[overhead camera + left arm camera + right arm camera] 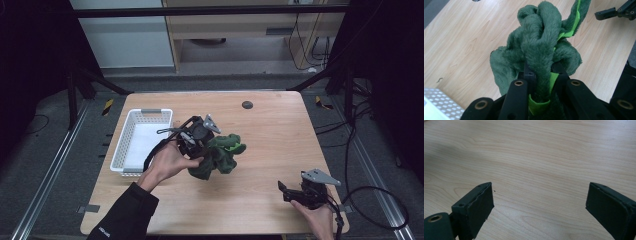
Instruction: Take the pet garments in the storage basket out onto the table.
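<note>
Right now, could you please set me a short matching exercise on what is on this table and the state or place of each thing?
Things:
1. left tongs
2. right tongs
3. white basket
4. green plush cloth

States or places:
A. at the table's left edge
B. open over bare wood
C. bunched up, held mid-table
D. shut on fabric

Pairs: 1-D, 2-B, 3-A, 4-C

Green plush cloth (541, 50): lower end hidden between left tongs (540, 75), top cut by left gripper view's edge. White basket (439, 106): corner alone in left gripper view, rest cut off. Right tongs (539, 205): outer pad cut by right gripper view's edge. Small dark disc (247, 104) on surface (270, 145): too small to identify.
</note>
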Demonstrator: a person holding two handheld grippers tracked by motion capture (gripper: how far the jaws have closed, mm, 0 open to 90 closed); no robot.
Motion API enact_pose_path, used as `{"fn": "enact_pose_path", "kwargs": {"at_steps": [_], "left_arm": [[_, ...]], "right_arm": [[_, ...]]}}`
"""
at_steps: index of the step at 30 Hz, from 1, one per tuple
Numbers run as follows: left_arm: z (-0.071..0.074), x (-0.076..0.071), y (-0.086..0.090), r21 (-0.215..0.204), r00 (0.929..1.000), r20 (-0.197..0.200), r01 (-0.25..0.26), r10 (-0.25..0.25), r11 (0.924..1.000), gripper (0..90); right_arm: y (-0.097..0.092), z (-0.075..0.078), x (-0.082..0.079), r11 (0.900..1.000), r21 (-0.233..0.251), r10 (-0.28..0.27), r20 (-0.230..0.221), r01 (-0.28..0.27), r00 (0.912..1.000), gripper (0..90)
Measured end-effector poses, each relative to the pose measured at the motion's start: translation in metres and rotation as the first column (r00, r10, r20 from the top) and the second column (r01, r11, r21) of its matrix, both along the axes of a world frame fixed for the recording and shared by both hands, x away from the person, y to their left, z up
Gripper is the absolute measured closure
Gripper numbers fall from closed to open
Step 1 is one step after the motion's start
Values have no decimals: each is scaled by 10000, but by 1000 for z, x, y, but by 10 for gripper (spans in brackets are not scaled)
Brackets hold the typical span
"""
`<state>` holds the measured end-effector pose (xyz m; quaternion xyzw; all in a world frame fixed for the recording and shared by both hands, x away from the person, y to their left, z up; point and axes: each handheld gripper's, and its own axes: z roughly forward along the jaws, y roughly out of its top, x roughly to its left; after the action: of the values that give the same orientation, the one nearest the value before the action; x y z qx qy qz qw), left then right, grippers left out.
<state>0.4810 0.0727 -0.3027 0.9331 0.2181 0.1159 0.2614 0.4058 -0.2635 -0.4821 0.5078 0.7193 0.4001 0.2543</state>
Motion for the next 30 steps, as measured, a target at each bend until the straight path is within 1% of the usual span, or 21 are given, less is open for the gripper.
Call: {"fn": "enact_pose_path", "kwargs": {"at_steps": [4,14,15,20,21,22,30], "left_arm": [[-7,2,-7,51,9999,-114,108,-107,9999,782],[-16,6,-14,137,9994,-238,256,-253,9996,780],[-19,6,-15,98,9993,-251,280,-277,9996,780],[-32,7,-20,296,9983,-447,384,-370,9988,778],[-38,7,-21,337,9978,-526,411,-393,9986,778],[-38,7,-21,337,9978,-526,411,-393,9986,778],[-58,8,-27,427,9955,-825,502,-466,9978,774]], "right_arm": [[0,0,0,10000,22,-26,-8,26,10000,76],[0,0,0,10000,-43,-11,29,11,10000,76],[0,0,0,10000,-47,-8,30,8,10000,76],[0,0,0,10000,-45,-13,33,14,10000,76],[0,0,0,10000,-50,-12,36,12,10000,76],[0,0,0,10000,-50,-12,36,12,10000,76],[0,0,-1,10000,16,-24,3,24,10000,77]]}}
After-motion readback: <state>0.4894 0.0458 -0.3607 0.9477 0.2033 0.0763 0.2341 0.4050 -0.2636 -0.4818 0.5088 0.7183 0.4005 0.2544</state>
